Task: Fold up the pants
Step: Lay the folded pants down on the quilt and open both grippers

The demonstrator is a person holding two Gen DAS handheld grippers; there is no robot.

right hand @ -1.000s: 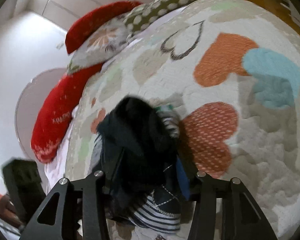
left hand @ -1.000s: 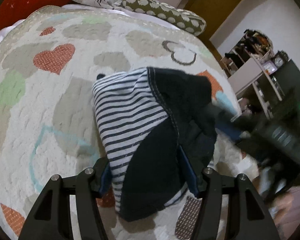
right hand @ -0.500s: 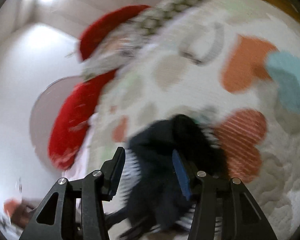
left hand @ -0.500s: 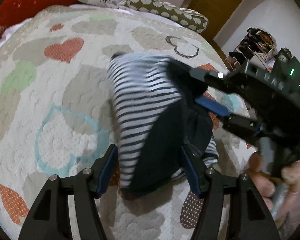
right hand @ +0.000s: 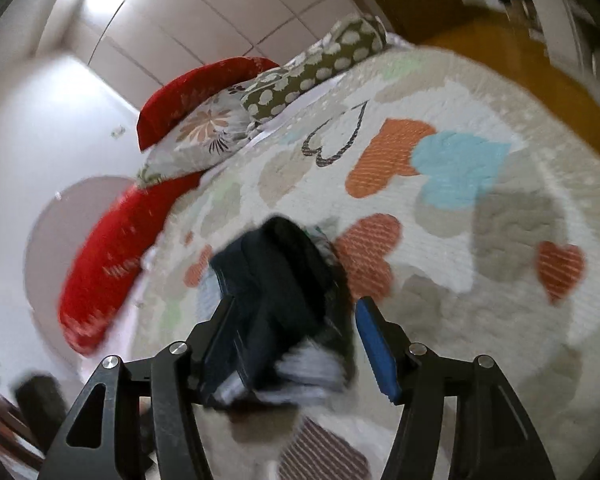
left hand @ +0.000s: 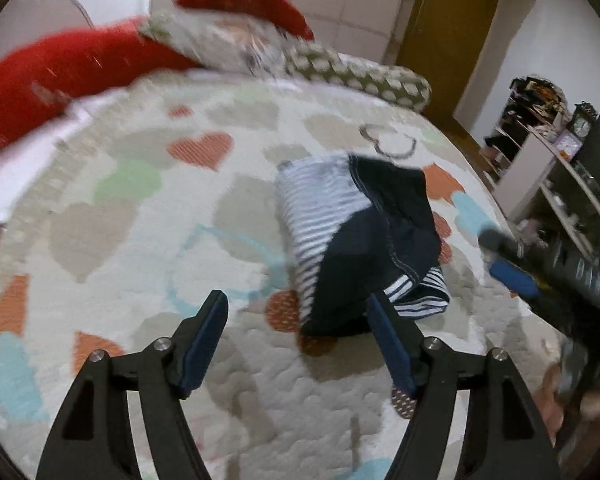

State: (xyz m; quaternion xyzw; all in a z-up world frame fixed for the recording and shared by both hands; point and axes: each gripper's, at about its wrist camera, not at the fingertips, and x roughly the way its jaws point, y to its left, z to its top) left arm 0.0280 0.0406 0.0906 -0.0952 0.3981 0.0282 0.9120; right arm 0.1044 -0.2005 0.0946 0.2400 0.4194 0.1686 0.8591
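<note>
The pants (left hand: 360, 236) are a folded bundle, navy with white and navy stripes, lying on the heart-patterned quilt (left hand: 140, 208). My left gripper (left hand: 298, 344) is open and empty, just short of the bundle's near edge. In the right wrist view the bundle (right hand: 280, 292) lies blurred between and beyond the fingers. My right gripper (right hand: 296, 344) is open and holds nothing. It also shows blurred in the left wrist view (left hand: 540, 264), to the right of the pants.
Red cushions (left hand: 80, 64), a floral pillow (right hand: 204, 132) and a green spotted bolster (left hand: 356, 76) line the head of the bed. A brown door (left hand: 448, 36) and cluttered shelves (left hand: 548, 152) stand beyond the bed's right edge.
Both grippers have pulled back from the pants. The left one was closed around the bundle's near edge and now stands clear of it. The bundle now lies flat on the quilt.
</note>
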